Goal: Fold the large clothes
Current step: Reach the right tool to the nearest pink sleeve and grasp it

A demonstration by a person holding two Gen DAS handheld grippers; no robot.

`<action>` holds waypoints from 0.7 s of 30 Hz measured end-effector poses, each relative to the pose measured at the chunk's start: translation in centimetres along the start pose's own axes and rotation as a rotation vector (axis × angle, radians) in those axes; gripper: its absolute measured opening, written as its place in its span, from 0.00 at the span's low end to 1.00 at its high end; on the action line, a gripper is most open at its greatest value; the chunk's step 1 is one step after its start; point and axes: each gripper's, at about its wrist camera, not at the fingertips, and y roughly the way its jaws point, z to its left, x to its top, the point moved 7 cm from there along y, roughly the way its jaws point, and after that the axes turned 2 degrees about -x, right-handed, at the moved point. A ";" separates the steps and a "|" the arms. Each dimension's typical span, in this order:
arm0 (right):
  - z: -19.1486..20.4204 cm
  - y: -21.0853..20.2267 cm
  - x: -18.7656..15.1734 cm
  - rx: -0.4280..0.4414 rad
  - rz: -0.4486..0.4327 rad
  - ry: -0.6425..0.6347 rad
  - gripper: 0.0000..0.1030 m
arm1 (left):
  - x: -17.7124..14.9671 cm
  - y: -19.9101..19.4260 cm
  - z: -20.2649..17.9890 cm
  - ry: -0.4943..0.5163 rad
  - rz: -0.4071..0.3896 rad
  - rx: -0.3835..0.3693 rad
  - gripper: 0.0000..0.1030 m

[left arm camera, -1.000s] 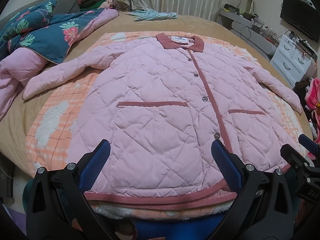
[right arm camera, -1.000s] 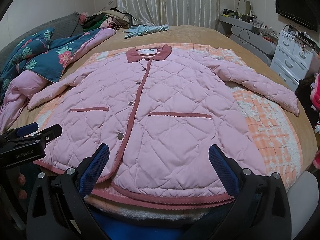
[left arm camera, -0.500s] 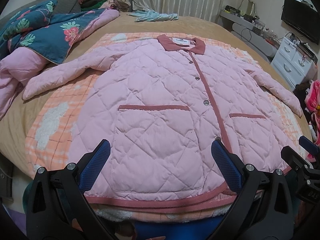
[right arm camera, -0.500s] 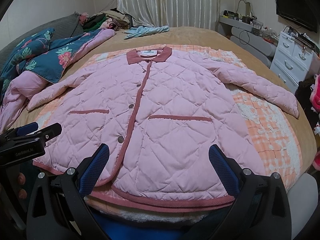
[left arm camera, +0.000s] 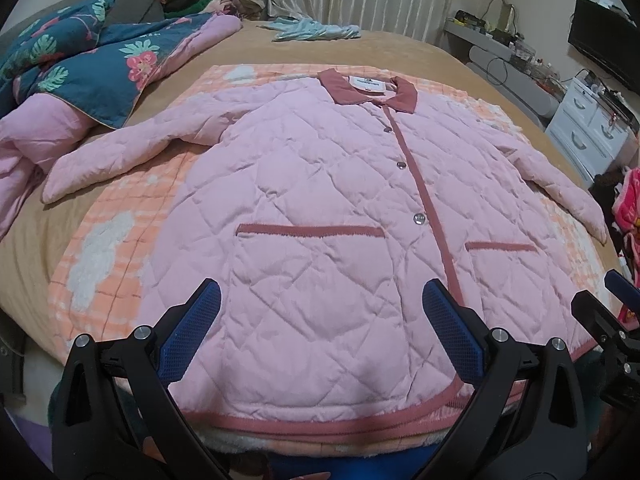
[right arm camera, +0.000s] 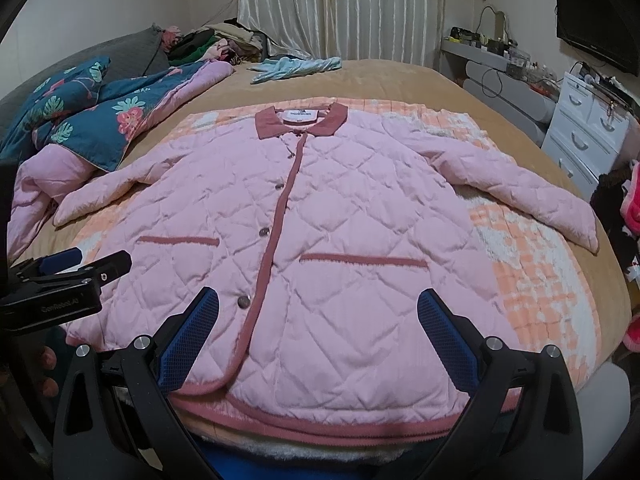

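A pink quilted jacket (left arm camera: 320,200) with a dark pink collar, trim and two pockets lies flat, front up and buttoned, on an orange checked blanket (left arm camera: 108,248). It also fills the right wrist view (right arm camera: 320,220). Both sleeves spread out to the sides. My left gripper (left arm camera: 320,320) is open and empty above the hem's left half. My right gripper (right arm camera: 318,320) is open and empty above the hem's right half. The right gripper shows at the edge of the left wrist view (left arm camera: 612,312), and the left gripper shows in the right wrist view (right arm camera: 68,276).
The blanket lies on a tan bed (right arm camera: 400,80). A floral teal and pink duvet (left arm camera: 100,60) is heaped at the left. A light blue garment (right arm camera: 296,67) lies at the far end. White drawers (right arm camera: 588,136) and a TV (right arm camera: 596,40) stand at the right.
Both grippers have drawn back and risen slightly, so the jacket sits lower and farther in both views. Both stay open. The jacket has not moved.
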 end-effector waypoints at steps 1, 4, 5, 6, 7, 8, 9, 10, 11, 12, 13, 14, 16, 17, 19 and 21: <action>0.0 0.0 0.2 -0.002 -0.001 0.000 0.96 | 0.1 0.1 0.1 -0.002 0.002 -0.002 0.92; -0.2 0.5 1.6 -0.011 -0.007 0.001 0.96 | 1.1 0.7 0.0 -0.007 0.009 -0.020 0.92; -0.3 0.7 2.0 -0.012 -0.008 0.001 0.96 | 1.5 0.8 -0.1 -0.005 0.005 -0.022 0.92; -0.3 0.9 2.4 -0.014 -0.010 0.002 0.96 | 1.8 0.9 -0.1 -0.003 0.001 -0.020 0.92; -0.4 1.1 3.0 -0.016 -0.012 0.004 0.96 | 2.1 1.0 -0.2 -0.002 -0.002 -0.018 0.92; -0.5 1.3 3.5 -0.015 -0.014 0.004 0.96 | 2.6 1.1 -0.2 -0.001 -0.004 -0.017 0.92; -0.6 1.6 4.1 -0.017 -0.017 0.005 0.96 | 2.9 1.3 -0.3 -0.003 -0.002 -0.017 0.92; -0.6 1.7 4.4 -0.019 -0.018 0.005 0.96 | 3.2 1.5 -0.3 -0.005 -0.002 -0.017 0.92; -0.6 1.9 4.8 -0.018 -0.022 0.004 0.96 | 3.7 1.7 -0.3 -0.006 -0.004 -0.016 0.92; -0.6 2.2 5.3 -0.020 -0.025 0.003 0.96 | 4.1 1.9 -0.3 -0.007 -0.003 -0.015 0.92; -0.6 2.4 5.7 -0.023 -0.028 0.003 0.96 | 4.4 2.1 -0.4 -0.009 -0.003 -0.016 0.92; -0.6 2.6 6.0 -0.023 -0.030 0.003 0.96 | 4.9 2.4 -0.4 -0.009 -0.003 -0.016 0.92; -0.8 3.1 6.9 -0.031 -0.033 0.004 0.96 | 5.7 3.0 -0.5 -0.007 0.003 -0.016 0.92; -0.9 3.4 7.3 -0.033 -0.037 0.004 0.96 | 6.1 3.2 -0.6 -0.006 0.003 -0.018 0.92; -1.3 4.1 8.2 -0.042 -0.037 0.011 0.96 | 6.8 3.6 -0.8 0.000 0.000 -0.015 0.92; -1.8 4.6 9.0 -0.040 -0.037 0.022 0.96 | 7.6 4.2 -1.2 0.010 0.002 -0.014 0.92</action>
